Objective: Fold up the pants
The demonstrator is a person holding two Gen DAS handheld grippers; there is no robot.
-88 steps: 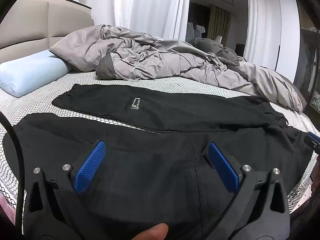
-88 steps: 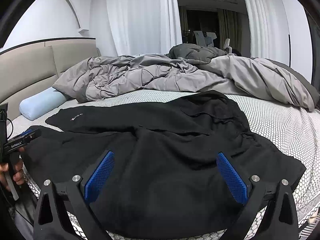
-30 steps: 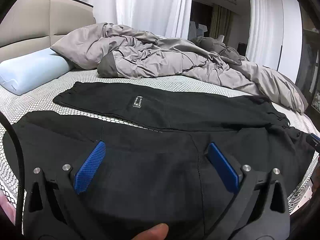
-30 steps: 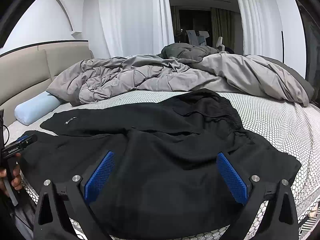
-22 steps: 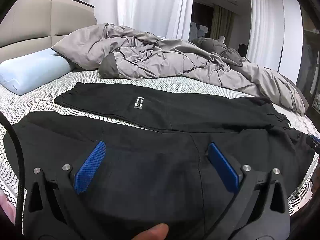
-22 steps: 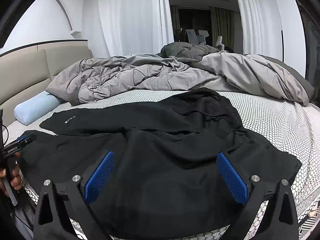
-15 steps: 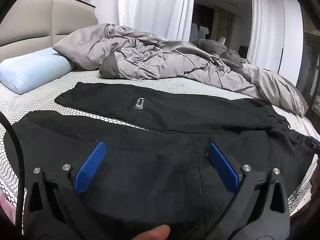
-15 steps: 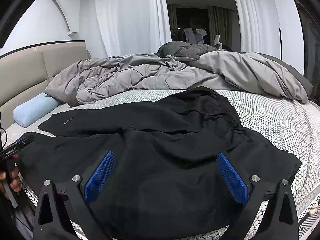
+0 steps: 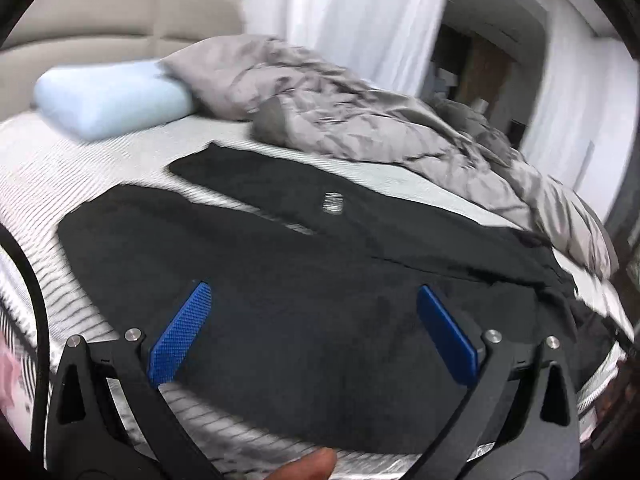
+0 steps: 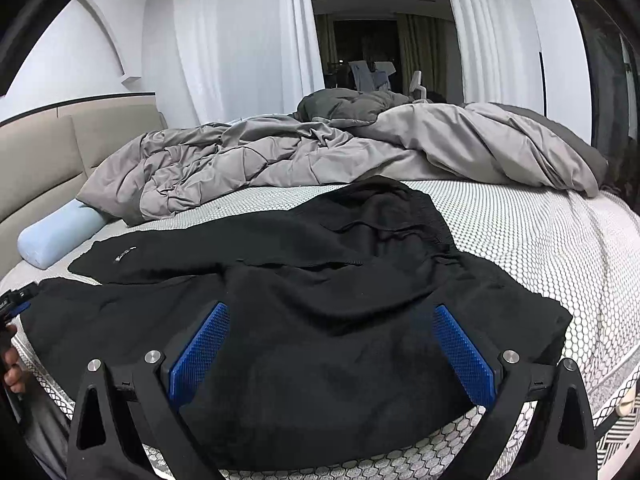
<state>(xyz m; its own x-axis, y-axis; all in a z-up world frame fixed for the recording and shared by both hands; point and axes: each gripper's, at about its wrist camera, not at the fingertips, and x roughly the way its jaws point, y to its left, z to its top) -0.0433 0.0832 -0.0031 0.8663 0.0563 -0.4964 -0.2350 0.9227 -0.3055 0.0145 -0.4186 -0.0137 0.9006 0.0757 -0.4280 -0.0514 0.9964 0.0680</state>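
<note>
Black pants lie spread across the bed, legs to the left, waist to the right, with a small white label on the far leg. They also show in the right wrist view, the waistband bunched at the far right. My left gripper is open and empty above the near leg. My right gripper is open and empty above the seat end. The left gripper's tip shows at the far left of the right wrist view.
A crumpled grey duvet fills the far half of the bed. A light blue pillow lies at the head by the beige headboard. The honeycomb-patterned sheet is bare right of the pants. White curtains hang behind.
The left gripper has swung sharply, so its view is blurred and tilted, showing more of the near bed edge. The right gripper has drifted slightly. The pants have not moved.
</note>
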